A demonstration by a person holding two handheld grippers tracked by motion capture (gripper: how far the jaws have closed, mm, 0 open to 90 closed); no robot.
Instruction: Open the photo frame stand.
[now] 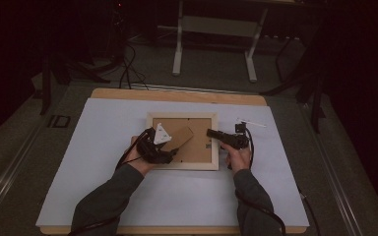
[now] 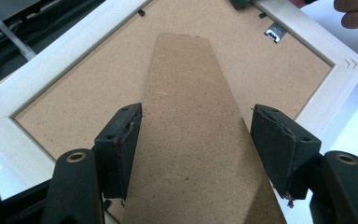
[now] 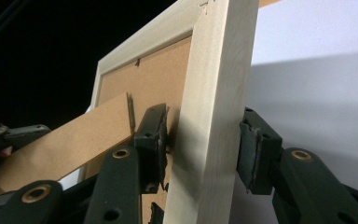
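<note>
A pale wooden picture frame (image 1: 182, 164) lies face down on the white sheet, its brown backing board (image 2: 74, 102) facing up. A brown cardboard stand (image 2: 191, 140) hinged on the backing slants up away from it. My left gripper (image 1: 173, 151) comes in from the frame's near left, and its jaws press on the stand's two long edges (image 2: 196, 135). My right gripper (image 1: 210, 132) reaches in from the right and is shut on the frame's right rail (image 3: 214, 116), one jaw inside against the backing and one outside. That rail (image 1: 215, 142) looks raised off the sheet.
The white sheet (image 1: 103, 147) covers most of the wooden table (image 1: 177, 94). A thin white stick (image 1: 253, 123) lies just right of the frame. A metal hanger clip (image 2: 275, 32) sits on the backing's far edge. Desk legs (image 1: 178, 49) and cables stand on the dark floor beyond.
</note>
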